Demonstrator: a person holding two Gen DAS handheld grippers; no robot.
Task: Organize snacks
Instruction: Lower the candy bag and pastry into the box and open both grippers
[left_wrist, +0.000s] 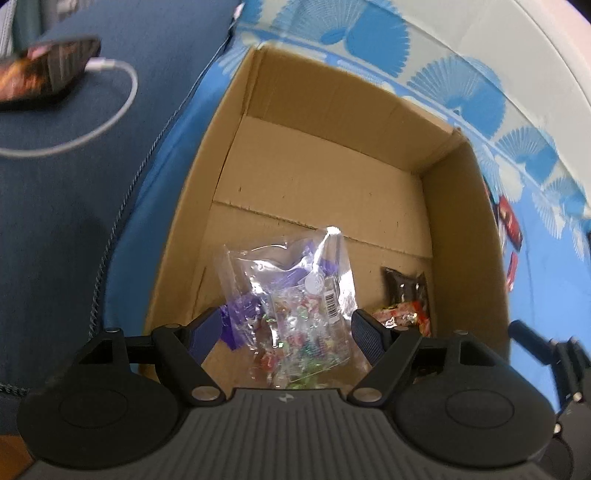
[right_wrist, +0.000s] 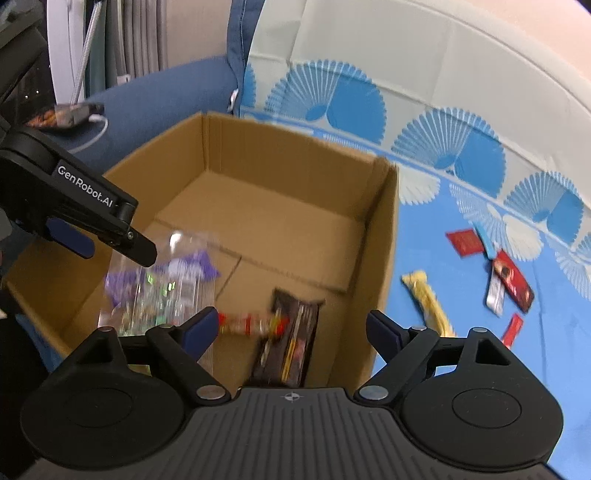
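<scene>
An open cardboard box (left_wrist: 325, 110) (right_wrist: 384, 229) stands on a blue patterned sheet. A clear bag of coloured candies (left_wrist: 295, 295) (right_wrist: 162, 291) is in its near left part, blurred in the right wrist view. My left gripper (left_wrist: 286, 321) is open just above it; its pads stand apart from the bag on either side. One of its fingers (right_wrist: 140, 251) shows in the right wrist view. My right gripper (right_wrist: 291, 321) is open over the box's near right corner. Below it lie a dark snack pack (right_wrist: 291, 332) (left_wrist: 404, 284) and a red wrapped snack (right_wrist: 247, 325) (left_wrist: 402, 314).
Right of the box, loose snacks lie on the sheet: a yellow pack (right_wrist: 428, 299), a red bar (right_wrist: 513, 280), a red square packet (right_wrist: 463, 242), a silver stick (right_wrist: 495, 295). A phone (left_wrist: 44, 70) with a white cable rests on a navy cushion at left.
</scene>
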